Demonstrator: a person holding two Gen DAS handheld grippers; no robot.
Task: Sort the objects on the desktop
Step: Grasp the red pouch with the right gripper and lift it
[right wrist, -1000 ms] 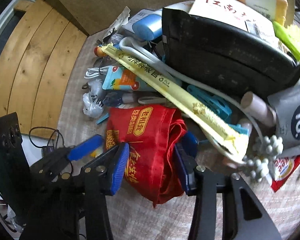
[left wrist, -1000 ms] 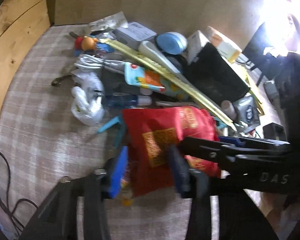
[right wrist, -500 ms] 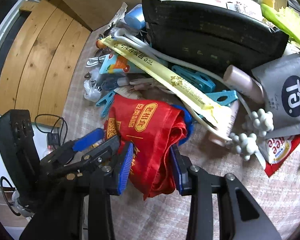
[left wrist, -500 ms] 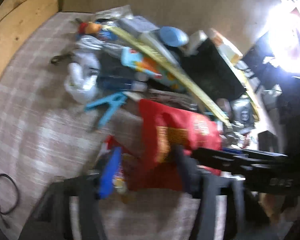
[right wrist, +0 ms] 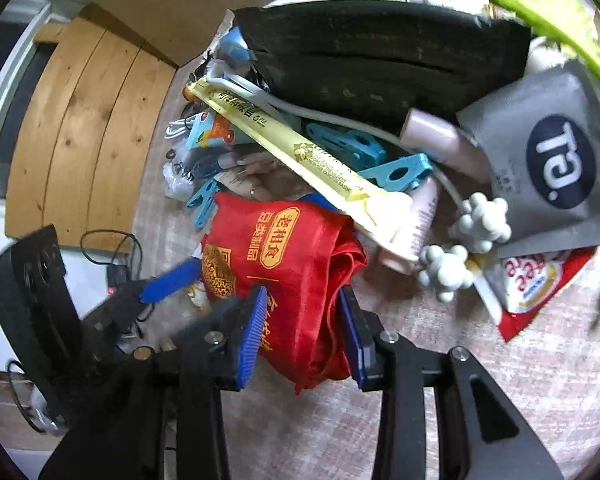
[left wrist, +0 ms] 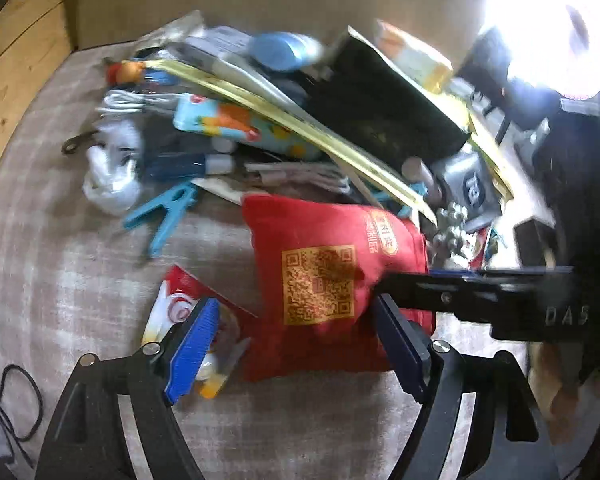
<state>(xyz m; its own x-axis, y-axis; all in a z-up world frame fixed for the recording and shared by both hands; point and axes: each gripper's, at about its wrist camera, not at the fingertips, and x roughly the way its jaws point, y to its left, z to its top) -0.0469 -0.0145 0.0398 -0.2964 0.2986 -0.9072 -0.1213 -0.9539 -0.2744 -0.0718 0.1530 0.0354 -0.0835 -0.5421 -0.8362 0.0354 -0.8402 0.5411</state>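
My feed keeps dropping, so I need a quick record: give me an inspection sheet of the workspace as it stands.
Surface: pale checked cloth, bare in the near part.
Job's things: red fabric bag with gold print, lying at the near edge of the pile.
Clutter: long yellow paper sleeve lying across the pile; black pouch; grey sachet; turquoise clothes peg; red-and-white snack packet beside the bag.
Grippers: right gripper clamped on the bag's edge; left gripper with jaws opening, the bag between them, pads clear of it.
Cables: white coiled cable in the pile; black cord off the cloth.
Surroundings: wooden planks; bright lamp glare.
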